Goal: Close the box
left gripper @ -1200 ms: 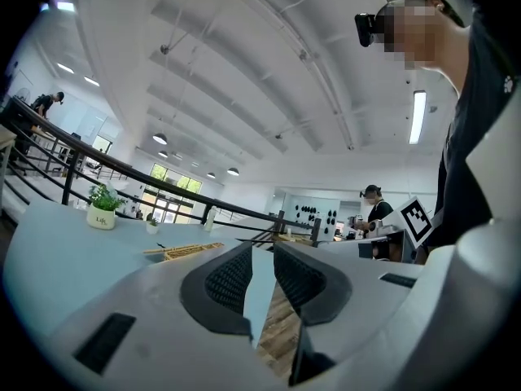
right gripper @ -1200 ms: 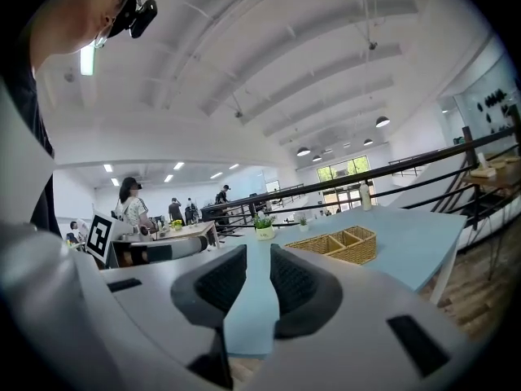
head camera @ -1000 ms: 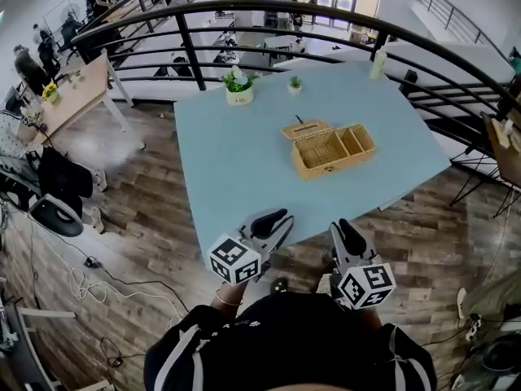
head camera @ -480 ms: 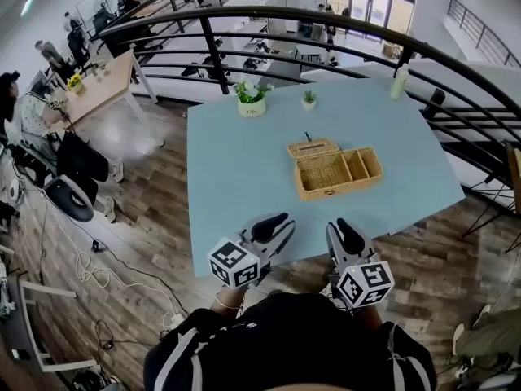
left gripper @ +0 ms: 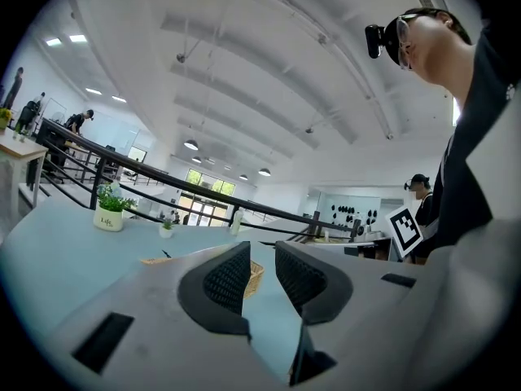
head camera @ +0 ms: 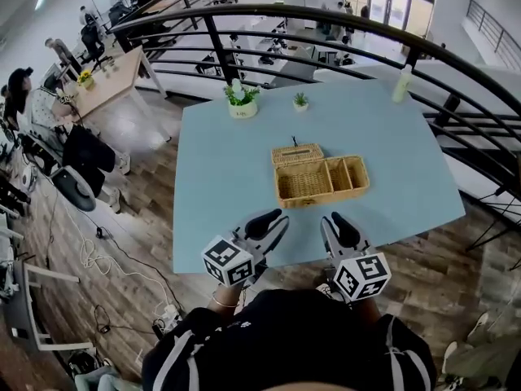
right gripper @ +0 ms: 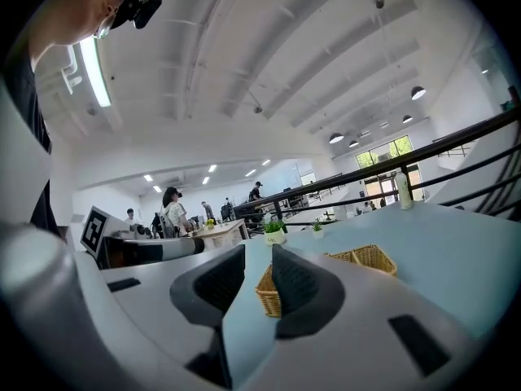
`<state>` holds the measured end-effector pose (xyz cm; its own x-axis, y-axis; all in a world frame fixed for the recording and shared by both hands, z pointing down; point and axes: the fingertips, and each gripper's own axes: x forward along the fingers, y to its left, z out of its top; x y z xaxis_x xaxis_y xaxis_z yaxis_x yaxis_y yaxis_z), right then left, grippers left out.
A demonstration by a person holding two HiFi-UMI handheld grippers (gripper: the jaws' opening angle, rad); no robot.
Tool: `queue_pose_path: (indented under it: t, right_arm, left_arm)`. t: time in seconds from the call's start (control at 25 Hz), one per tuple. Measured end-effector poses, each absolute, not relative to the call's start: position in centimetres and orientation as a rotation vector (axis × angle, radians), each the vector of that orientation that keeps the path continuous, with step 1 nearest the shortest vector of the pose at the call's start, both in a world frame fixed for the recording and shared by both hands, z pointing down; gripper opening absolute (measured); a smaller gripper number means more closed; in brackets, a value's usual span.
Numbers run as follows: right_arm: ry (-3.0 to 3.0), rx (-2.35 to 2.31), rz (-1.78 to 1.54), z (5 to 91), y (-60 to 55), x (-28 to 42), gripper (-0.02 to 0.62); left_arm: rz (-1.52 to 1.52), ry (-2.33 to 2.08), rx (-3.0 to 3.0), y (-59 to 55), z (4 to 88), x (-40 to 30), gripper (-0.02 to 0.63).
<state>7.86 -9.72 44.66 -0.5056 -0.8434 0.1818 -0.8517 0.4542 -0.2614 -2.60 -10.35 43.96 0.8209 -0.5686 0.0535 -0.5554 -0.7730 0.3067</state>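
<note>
A wicker box [head camera: 321, 181] stands in the middle of the light-blue table [head camera: 220, 186]. Its lid [head camera: 296, 153] is folded back at the far left side, and two compartments show inside. Both grippers hover over the table's near edge, well short of the box. My left gripper [head camera: 273, 219] is open with a narrow gap and nothing between its pads; past that gap, in the left gripper view, a bit of the box [left gripper: 255, 277] shows. My right gripper [head camera: 332, 221] is also open and empty, and the box [right gripper: 362, 258] lies ahead of it, to the right.
At the table's far side stand a white potted plant [head camera: 241, 104], a smaller plant [head camera: 300, 101] and a bottle [head camera: 401, 84]. A black curved railing [head camera: 326, 13] runs behind the table. Below on the left are a desk [head camera: 114, 84], chairs and several people.
The head view has swung, so the table and box now sit further left and nearer the grippers. Both grippers keep about the same place at the near edge.
</note>
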Motion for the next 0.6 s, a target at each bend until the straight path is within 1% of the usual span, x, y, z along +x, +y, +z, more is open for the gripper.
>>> queue_pose_path:
  t: [0.6]
  right_arm:
    - [-2.743,1.307,0.516,45.3,-12.7,14.2,0.106]
  left_arm:
    - [-0.086,-1.087,2.575,-12.0,44.4,3.2,0.075]
